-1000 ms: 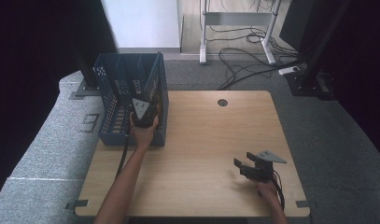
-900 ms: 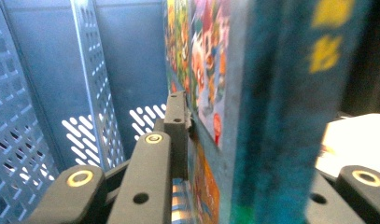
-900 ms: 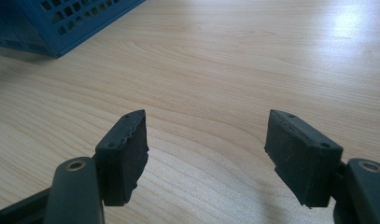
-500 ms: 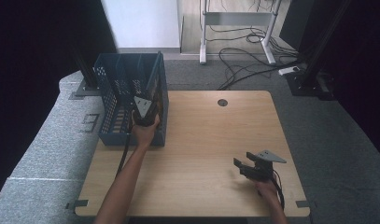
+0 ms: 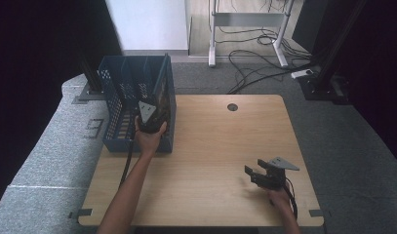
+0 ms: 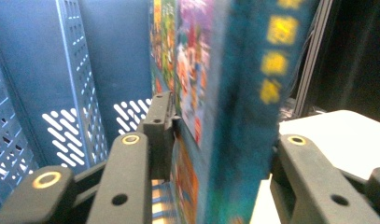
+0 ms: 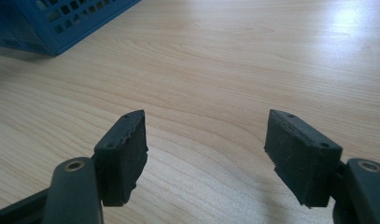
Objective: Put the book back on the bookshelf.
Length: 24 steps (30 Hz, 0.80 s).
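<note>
While the left gripper (image 6: 211, 154) has just been opening around the book (image 6: 234, 93), standing upright in the right-hand slot of the blue crate (image 5: 113, 117) at the desk's (image 5: 210, 146) far-left corner, risk of toppling. Could lean and catch a jaw on withdrawal, tugging the book out. Right gripper (image 7: 206, 154) wide, empty, near the desk's near-right corner.

A round grommet hole (image 5: 232, 107) sits near the wooden table's (image 5: 210, 161) far edge — beyond it, black cables (image 5: 249, 63) sprawl over grey carpet beside a white desk frame (image 5: 245, 22).
</note>
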Each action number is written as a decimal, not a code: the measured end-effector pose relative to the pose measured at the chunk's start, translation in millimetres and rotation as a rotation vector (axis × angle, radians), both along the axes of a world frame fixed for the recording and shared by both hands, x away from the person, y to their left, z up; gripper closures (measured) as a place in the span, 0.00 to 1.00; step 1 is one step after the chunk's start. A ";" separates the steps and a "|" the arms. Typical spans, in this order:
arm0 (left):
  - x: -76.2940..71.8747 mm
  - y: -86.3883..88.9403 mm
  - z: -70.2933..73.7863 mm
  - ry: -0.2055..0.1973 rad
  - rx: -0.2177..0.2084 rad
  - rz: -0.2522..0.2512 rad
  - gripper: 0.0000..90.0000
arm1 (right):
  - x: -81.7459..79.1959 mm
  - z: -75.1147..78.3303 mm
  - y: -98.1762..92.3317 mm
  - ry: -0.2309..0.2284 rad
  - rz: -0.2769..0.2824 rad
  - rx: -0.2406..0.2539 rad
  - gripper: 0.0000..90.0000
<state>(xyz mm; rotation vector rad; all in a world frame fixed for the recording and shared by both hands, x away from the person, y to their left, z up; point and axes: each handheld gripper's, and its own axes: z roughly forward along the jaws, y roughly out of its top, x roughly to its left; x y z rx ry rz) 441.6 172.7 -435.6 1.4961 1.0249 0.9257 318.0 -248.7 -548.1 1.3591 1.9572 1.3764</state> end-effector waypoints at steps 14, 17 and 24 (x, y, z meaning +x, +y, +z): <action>-11.8 11.1 -5.9 0.050 0.015 -0.048 0.48 | 1.6 -0.2 0.7 0.004 -0.002 -0.011 0.32; -17.6 11.7 -7.0 0.073 0.010 -0.078 0.44 | 1.2 -0.3 0.8 0.003 -0.003 -0.016 0.32; -37.0 19.9 -9.8 0.115 0.013 -0.122 0.41 | 0.9 0.4 1.0 0.000 -0.002 -0.015 0.32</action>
